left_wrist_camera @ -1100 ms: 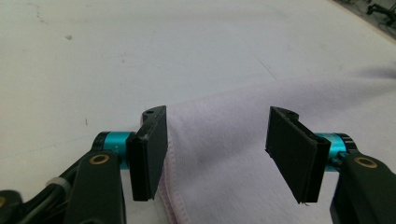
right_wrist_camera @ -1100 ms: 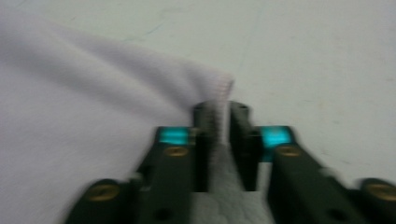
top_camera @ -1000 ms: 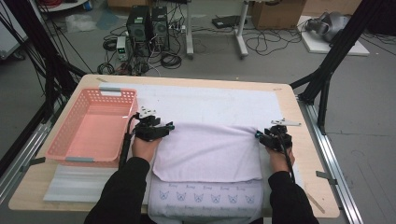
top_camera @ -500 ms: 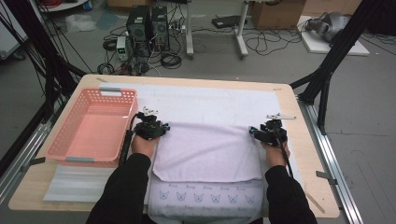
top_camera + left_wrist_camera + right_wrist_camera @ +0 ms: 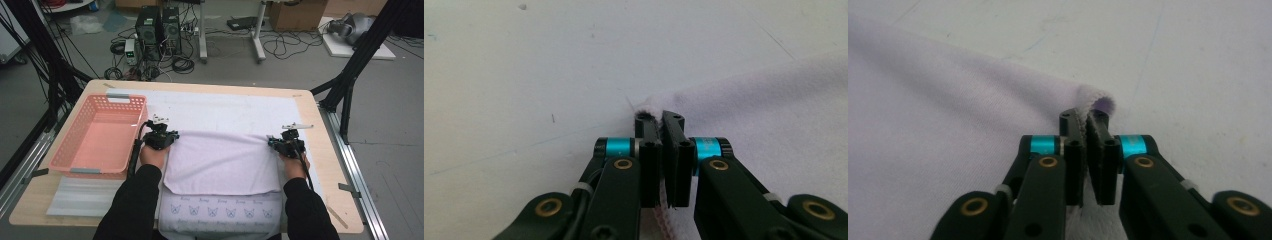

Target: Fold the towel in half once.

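High view: I am clamping the left hand-held gripper [image 5: 167,137] and right hand-held gripper [image 5: 276,142] on the far corners of the folded lilac towel [image 5: 222,162], jaws just closed, lying on the desk [image 5: 330,165].

No text, label, brand or number can be read on anything here.

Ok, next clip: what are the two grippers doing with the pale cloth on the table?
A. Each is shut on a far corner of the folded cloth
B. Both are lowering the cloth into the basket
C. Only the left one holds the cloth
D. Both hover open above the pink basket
A: the left gripper and the right gripper each pinch a corner of the cloth, which lies on the table beside the basket.
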A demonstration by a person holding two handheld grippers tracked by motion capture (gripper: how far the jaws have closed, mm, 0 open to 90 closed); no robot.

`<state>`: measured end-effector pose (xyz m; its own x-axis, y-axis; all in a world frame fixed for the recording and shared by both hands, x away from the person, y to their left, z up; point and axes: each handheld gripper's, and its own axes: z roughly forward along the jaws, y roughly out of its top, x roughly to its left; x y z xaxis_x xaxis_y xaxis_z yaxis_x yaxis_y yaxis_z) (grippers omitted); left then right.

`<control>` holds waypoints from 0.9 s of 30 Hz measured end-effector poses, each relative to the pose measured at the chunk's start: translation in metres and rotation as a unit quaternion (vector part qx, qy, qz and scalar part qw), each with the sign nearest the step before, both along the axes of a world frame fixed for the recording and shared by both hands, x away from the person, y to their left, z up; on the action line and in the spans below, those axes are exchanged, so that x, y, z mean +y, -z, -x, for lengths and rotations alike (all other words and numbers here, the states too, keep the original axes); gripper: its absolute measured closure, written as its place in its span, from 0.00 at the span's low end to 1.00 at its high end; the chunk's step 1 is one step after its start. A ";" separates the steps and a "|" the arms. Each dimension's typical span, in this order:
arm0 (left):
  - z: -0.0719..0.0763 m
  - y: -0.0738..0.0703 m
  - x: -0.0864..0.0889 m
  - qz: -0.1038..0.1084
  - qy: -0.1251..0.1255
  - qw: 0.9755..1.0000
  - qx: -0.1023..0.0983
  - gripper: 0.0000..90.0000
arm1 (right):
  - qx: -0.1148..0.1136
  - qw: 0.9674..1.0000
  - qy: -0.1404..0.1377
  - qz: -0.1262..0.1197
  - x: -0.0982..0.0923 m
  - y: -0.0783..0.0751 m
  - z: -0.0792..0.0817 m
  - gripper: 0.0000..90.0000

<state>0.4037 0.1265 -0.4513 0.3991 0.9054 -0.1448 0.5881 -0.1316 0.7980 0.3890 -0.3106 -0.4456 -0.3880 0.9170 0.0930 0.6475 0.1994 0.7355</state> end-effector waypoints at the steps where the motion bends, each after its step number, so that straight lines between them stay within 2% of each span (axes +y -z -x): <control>1: -0.001 0.000 0.001 0.001 -0.006 1.000 -0.002 0.96 | -0.001 1.000 -0.002 -0.001 0.000 0.000 0.000 0.97; 3: -0.003 -0.001 0.001 0.010 -0.014 1.000 -0.006 0.96 | 0.002 1.000 0.000 -0.025 -0.006 0.001 -0.003 0.98; 4: -0.004 -0.002 0.001 0.007 -0.015 1.000 -0.005 0.96 | -0.004 0.999 0.003 -0.037 -0.010 0.001 -0.004 0.98; 5: -0.006 -0.003 -0.001 0.003 -0.014 1.000 -0.010 0.96 | -0.010 0.999 0.001 -0.037 -0.011 0.001 -0.006 0.98; 6: -0.007 -0.005 -0.001 0.007 -0.020 1.000 -0.017 0.96 | -0.011 1.000 -0.001 -0.029 -0.010 0.001 -0.007 0.98; 7: -0.011 -0.007 -0.001 0.008 -0.021 1.000 -0.014 0.96 | -0.017 1.000 -0.003 -0.022 -0.009 -0.001 -0.009 0.98; 9: -0.017 -0.013 0.000 0.009 -0.020 1.000 -0.020 0.96 | -0.034 0.999 -0.007 -0.012 -0.008 -0.005 -0.013 0.98; 10: -0.019 -0.015 0.001 0.012 -0.020 0.999 -0.028 0.96 | -0.040 0.999 -0.002 -0.017 -0.008 -0.009 -0.017 0.98; 13: -0.032 -0.025 0.004 0.026 -0.020 0.999 -0.032 0.96 | -0.055 0.998 0.003 -0.022 -0.009 -0.017 -0.028 0.98; 14: -0.037 -0.028 0.004 0.029 -0.020 0.999 -0.037 0.96 | -0.065 0.998 0.005 -0.017 -0.008 -0.020 -0.032 0.98; 15: -0.042 -0.032 0.005 0.030 -0.020 0.999 -0.036 0.96 | -0.067 0.998 0.006 -0.013 -0.008 -0.022 -0.036 0.98; 17: -0.049 -0.035 0.006 0.035 -0.017 0.998 -0.045 0.96 | -0.074 0.997 0.010 -0.006 -0.006 -0.024 -0.044 0.98; 18: -0.055 -0.038 0.006 0.032 -0.016 0.999 -0.040 0.96 | -0.073 0.997 0.012 -0.006 -0.006 -0.025 -0.047 0.98; 20: -0.061 -0.039 0.006 0.024 -0.008 0.999 -0.046 0.96 | -0.071 0.997 0.021 -0.013 -0.004 -0.025 -0.055 0.98; 21: -0.063 -0.038 0.006 0.025 -0.009 0.999 -0.047 0.96 | -0.071 0.997 0.023 -0.007 -0.003 -0.024 -0.058 0.98; 24: -0.067 -0.032 0.007 0.027 -0.009 0.999 -0.041 0.96 | -0.073 0.997 0.026 0.004 0.001 -0.022 -0.064 0.98; 27: -0.067 -0.026 0.006 0.019 -0.005 0.999 -0.033 0.94 | -0.069 0.997 0.030 0.004 0.005 -0.018 -0.068 0.97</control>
<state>0.4705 0.1323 -0.4251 0.3999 0.9036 -0.1534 0.5348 -0.0941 0.8397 0.4567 -0.3060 -0.4278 -0.3419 0.9391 0.0341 0.5507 0.1708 0.8170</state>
